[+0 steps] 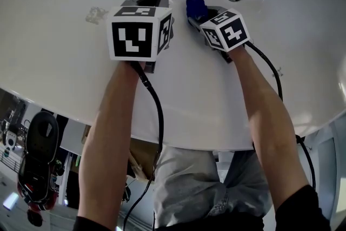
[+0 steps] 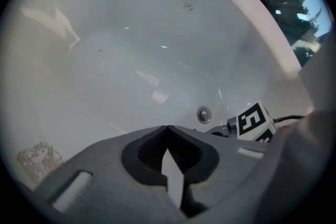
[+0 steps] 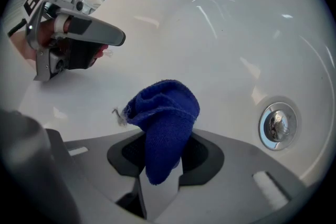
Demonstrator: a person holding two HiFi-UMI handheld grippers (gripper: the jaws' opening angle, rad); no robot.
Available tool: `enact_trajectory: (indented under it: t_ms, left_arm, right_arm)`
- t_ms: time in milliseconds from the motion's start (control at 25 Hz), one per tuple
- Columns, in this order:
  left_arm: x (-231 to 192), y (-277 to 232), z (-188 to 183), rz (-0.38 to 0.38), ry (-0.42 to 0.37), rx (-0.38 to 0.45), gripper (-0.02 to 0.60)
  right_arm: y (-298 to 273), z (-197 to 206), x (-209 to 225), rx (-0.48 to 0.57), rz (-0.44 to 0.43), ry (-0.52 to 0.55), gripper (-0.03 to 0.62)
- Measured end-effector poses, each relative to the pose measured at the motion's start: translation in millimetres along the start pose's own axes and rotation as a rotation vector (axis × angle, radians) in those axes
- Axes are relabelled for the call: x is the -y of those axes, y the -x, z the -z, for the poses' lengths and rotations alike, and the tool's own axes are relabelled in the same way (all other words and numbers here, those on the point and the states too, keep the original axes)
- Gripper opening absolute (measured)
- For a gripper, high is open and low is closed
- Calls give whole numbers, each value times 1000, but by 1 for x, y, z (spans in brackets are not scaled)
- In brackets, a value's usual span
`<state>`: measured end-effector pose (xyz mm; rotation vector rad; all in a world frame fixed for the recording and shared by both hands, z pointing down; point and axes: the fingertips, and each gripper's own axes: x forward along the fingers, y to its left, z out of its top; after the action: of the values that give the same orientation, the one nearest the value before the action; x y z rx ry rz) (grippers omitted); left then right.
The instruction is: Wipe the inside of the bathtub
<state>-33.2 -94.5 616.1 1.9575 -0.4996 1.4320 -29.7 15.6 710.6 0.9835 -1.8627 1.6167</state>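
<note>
The bathtub (image 1: 65,62) is white and glossy, with soft light reflections on its inner wall. The cloth (image 3: 165,118) is dark blue, of a towel-like fabric, and bunched into a soft lump. It is clamped between the jaws of the right gripper (image 1: 199,20), and its free end folds over in front of the jaw tips. It is held down inside the tub, close to the wall and near the round metal drain (image 3: 277,126). I cannot tell whether it touches the surface.

The left gripper (image 2: 168,129) has its jaws pressed together at the tips, with nothing between them. It is also low in the tub, just beside the right one.

The head view shows both forearms reaching over the rim, a black cable (image 1: 158,116) running along each arm, and a pale smudge (image 1: 96,14) on the wall left of the left gripper. The left gripper view alone shows some small dark specks (image 2: 188,6) further up the tub and a window (image 2: 299,13) with trees behind it. Only the right gripper view shows a small grey bit of fluff (image 3: 119,115) next to the cloth.
</note>
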Motion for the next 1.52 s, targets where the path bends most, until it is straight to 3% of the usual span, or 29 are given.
enact_trajectory:
  t_ms: [280,600,840,1240,1520]
  left_arm:
    - [6,1,-2,9,-5,-11,2]
    - [20,2,7,24,8,-31,2]
    - [41,16,17,36,-40,-49,2]
    - [39,42,22,13,-26,-54,0]
    - [52,49,27,0,-9,-44,1]
  right_arm:
    - [-1,19,-19,-71,-122,-79,141]
    - [7,25,-50,-119,-237,-44,138]
    - [32,38,-78,-171,-308,20,138]
    - [73,48,-131,-146,-396,26,138]
    - [101,54,-162,-159,-466,89,138]
